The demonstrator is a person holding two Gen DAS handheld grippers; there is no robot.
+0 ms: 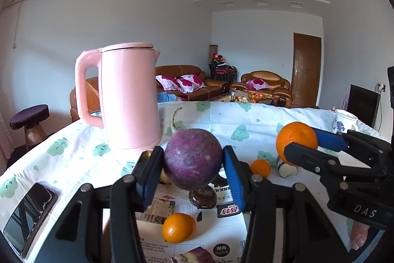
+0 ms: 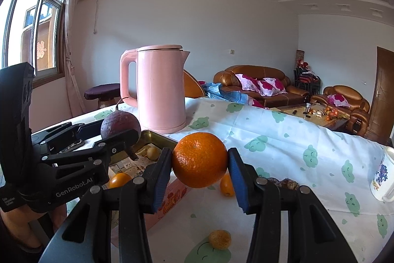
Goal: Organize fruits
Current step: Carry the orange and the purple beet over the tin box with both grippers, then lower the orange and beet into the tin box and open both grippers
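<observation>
The left gripper (image 1: 193, 173) has its jaws clamped on a round purple fruit (image 1: 192, 159), a pale stem curling up from its top, and holds it in the air above a tray (image 2: 157, 137) lined with printed paper. The right gripper (image 2: 200, 170) has its jaws pressed against both sides of a big orange (image 2: 199, 159), also lifted clear of the worktop (image 2: 283, 152). The two grippers sit side by side, the left one's fruit over the tray, the right one's orange just beyond the tray's near edge. Down in the tray lie a small orange (image 1: 179, 227), a dark brownish fruit (image 1: 203, 199) and a small yellowish one (image 2: 153, 152). On the cloud-print cloth by the tray rest another small orange (image 2: 227, 185), a wrinkled yellow fruit (image 2: 220, 239) close to the right gripper, and a pale green-and-white piece (image 1: 285, 168) too hidden to name. Behind the tray stands a pink kettle (image 1: 128, 95), upright, lid shut. A phone (image 1: 29, 211) lies flat at the left edge of the cloth, and a white mug (image 2: 383, 179) with a blue pattern stands well off to the right.
</observation>
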